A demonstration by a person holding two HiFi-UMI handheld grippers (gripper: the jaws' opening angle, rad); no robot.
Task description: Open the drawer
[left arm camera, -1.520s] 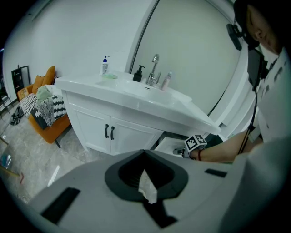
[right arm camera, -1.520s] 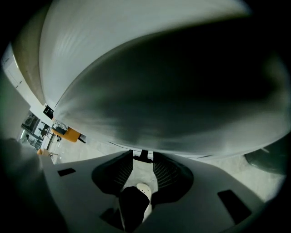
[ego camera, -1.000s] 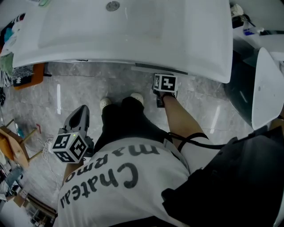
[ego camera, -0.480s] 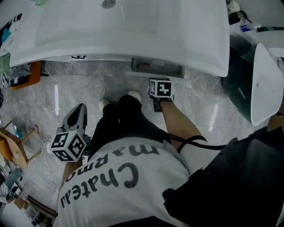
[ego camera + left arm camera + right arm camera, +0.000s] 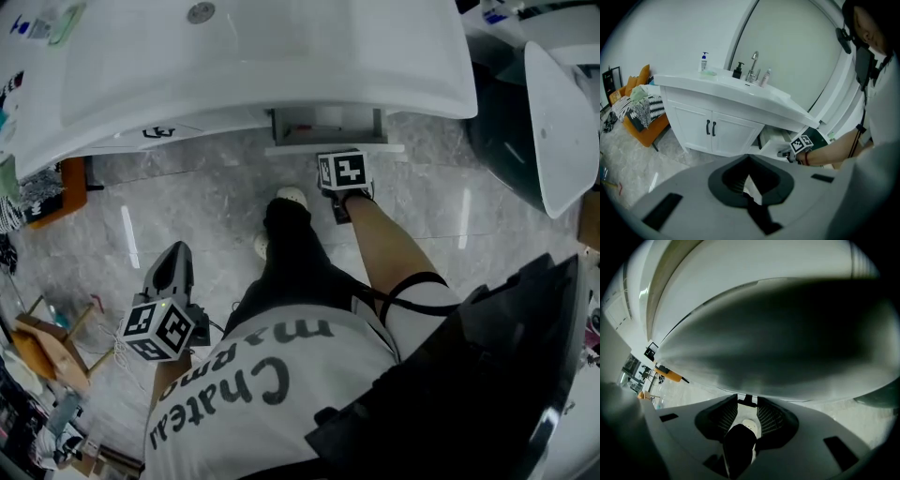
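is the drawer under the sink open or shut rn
Partly open: the drawer sticks out past the sink counter, its inside visible from above, the right claw gripping its front.

White drawer (image 5: 300,148), grey marbled floor (image 5: 206,202), orange seat (image 5: 649,133).

The right arm (image 5: 380,244) is stretched forward with the right gripper (image 5: 747,406) clamped on a handle (image 5: 747,399), while the left gripper (image 5: 176,255), jaws closed and empty, is held low at the left side, pointed downward.
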